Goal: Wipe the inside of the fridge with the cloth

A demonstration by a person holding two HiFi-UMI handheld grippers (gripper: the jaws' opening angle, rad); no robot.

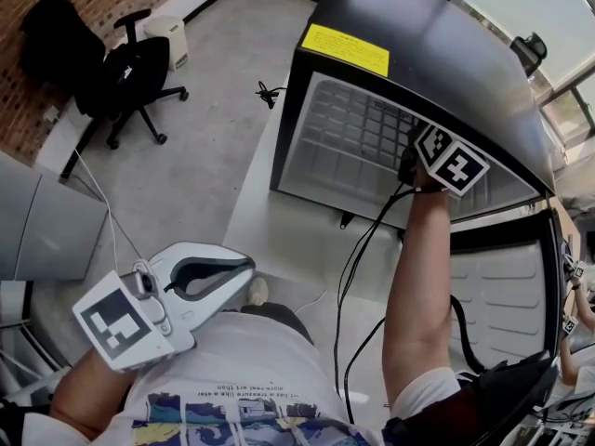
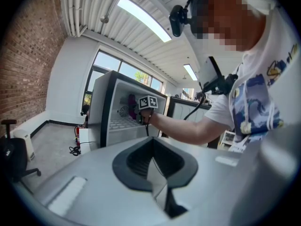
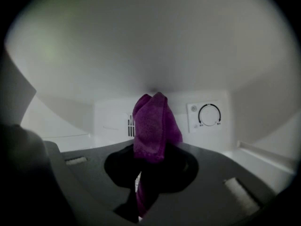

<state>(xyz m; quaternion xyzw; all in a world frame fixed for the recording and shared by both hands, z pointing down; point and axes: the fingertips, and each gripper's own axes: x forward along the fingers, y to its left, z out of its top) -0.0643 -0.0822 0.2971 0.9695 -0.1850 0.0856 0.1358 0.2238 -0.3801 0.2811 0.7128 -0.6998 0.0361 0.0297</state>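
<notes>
Purple cloth (image 3: 153,126), clamped in our right gripper (image 3: 139,175), juts ahead toward the back wall of the fridge (image 3: 108,121); our left gripper (image 2: 157,173), jaws together and empty, hangs far behind.

The left gripper's (image 2: 151,144) jaws were seen pressed together, nothing between them. Beyond, the right gripper (image 2: 143,106) was held inside the open fridge (image 2: 106,108), a purple cloth (image 2: 131,102) at its tip.
</notes>
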